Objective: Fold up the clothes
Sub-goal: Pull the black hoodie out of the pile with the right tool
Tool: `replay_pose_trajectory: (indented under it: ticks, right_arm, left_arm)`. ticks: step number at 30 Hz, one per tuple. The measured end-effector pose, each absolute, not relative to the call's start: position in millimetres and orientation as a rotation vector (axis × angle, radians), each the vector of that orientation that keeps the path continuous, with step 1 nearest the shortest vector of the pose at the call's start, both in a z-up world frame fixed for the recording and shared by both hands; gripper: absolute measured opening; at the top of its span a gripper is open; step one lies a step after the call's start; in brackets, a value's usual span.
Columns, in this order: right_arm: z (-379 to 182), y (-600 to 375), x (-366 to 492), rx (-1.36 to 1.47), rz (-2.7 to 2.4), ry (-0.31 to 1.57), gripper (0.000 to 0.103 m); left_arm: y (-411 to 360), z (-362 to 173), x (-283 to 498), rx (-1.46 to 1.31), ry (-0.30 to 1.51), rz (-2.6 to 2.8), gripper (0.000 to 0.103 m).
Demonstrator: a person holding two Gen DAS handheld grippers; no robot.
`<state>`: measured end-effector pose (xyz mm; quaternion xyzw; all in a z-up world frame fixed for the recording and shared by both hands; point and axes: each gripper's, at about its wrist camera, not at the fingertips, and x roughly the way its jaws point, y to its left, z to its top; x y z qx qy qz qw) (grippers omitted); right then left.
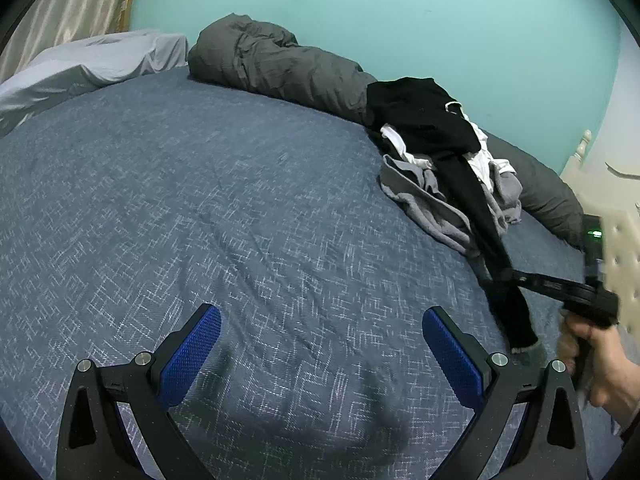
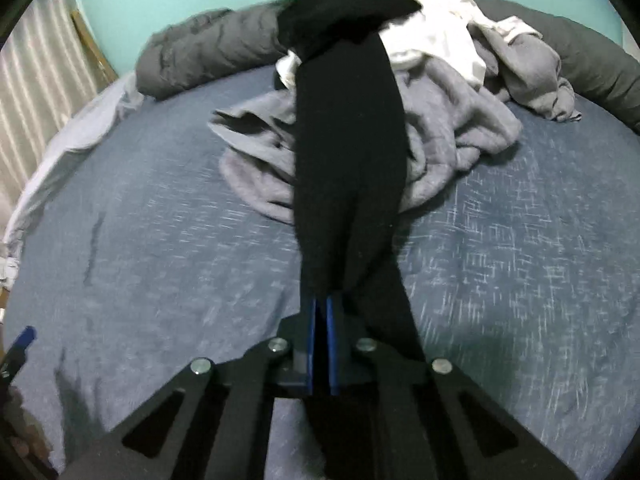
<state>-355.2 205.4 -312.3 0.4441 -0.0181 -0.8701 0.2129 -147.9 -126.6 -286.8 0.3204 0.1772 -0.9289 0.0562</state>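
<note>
Black garment (image 2: 348, 152) runs from the clothes pile (image 2: 448, 120) at upper centre to the right gripper (image 2: 320, 312), clamped between closed pads. Left gripper (image 1: 322, 354) hovers wide open, empty, lower frame.

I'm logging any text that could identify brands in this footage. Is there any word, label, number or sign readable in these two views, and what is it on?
None is readable.
Pale grey pillowcase: a faint dark mark on top, too blurred to read.
Black garment clamped in the right gripper: a grey strip near its far end, no lettering visible.
Right gripper's black body: only a green light, no text.
Blue patterned bedsheet: woven pattern, no words.
</note>
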Motion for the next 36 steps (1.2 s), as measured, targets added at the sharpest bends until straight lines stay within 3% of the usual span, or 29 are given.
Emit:
replay_pose_trajectory:
  ticks: [7,13,22,24,25,26,36]
  right_arm:
    - [-283,203,-270,1.163,-2.328,0.036,0.004]
    - [-291,202,-184,1.257,-2.203,0.088,0.004]
    - [-279,233,-134,1.315,-2.225,0.038,0.007]
    - [-263,234,-150,1.273,-2.317,0.042,0.027]
    - [-259,230,-162,1.254,-2.335,0.024,0.052]
    - [-256,226,-174,1.235,-2.353,0.007,0.065]
    - [-242,181,-293,1.102,-2.482,-0.216,0.067]
  left_arm:
    - [-116,-275,-127,0.896,0.482,-2.878,0.103]
    - [-122,-274,-111,0.872,0.418,-2.884,0.103]
    - [-144,-277,-106,0.872,0.461,-2.850,0.103]
    - [-147,-278,-107,0.872,0.472,-2.841,0.103]
    - [-148,-278,-107,0.872,0.476,-2.839,0.103]
    - [-150,-278,-108,0.872,0.478,-2.837,0.103]
    - [-147,-285,-116,0.901,0.443,-2.826,0.103]
